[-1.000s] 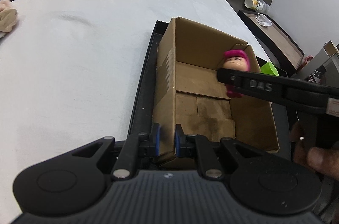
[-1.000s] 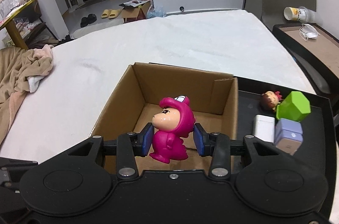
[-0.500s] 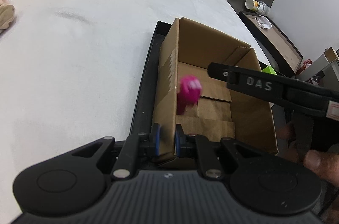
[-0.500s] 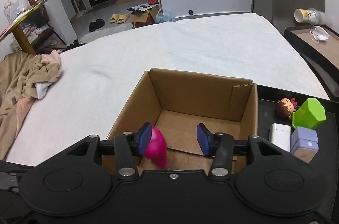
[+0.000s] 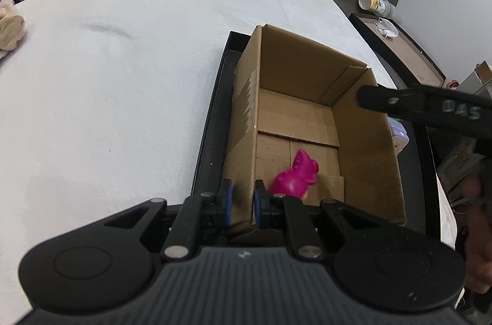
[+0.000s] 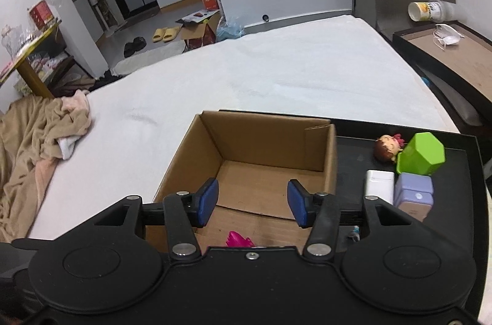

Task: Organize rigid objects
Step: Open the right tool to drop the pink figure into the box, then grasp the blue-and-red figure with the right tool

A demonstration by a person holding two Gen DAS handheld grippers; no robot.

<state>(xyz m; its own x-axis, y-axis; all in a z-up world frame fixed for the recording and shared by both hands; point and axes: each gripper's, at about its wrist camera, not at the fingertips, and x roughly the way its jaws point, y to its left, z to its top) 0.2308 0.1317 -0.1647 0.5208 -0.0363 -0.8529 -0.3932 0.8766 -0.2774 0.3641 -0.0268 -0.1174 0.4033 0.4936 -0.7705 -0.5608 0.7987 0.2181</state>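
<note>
The right gripper (image 6: 252,203) stands open with nothing between its blue pads; its jaws have just been opening, and the pink figurine (image 5: 293,179) that it let go now lies on its side on the floor of the cardboard box (image 5: 310,116), in the near corner, only its tip showing in the right wrist view at about 6 o'clock under the jaws. In the left wrist view its long axis runs from the near wall toward about 1 o'clock, feet pointing away. The left gripper (image 5: 243,203) is closed on the near left wall of the box, one pad outside and one inside, and so it steadies the box. The box stands on the left part of a black tray (image 6: 455,196), and except for the figurine it is empty. The relation that matters for the next move, I judge, is that the remaining things lie to the right of the open jaws, at about 2 o'clock in the right wrist view, on the tray outside the box: a white block (image 6: 379,185) just beside the box wall, a lilac block (image 6: 413,194) touching it on the right, a green block (image 6: 422,154) tilted behind these, and a small brown-haired doll head (image 6: 386,148) beside the green one. The right hand is clearly the nearer to them, because the left one is busy with the box. The white block seems the easiest to take; its long axis points away from the camera, so the jaws would close across its narrow side.
</note>
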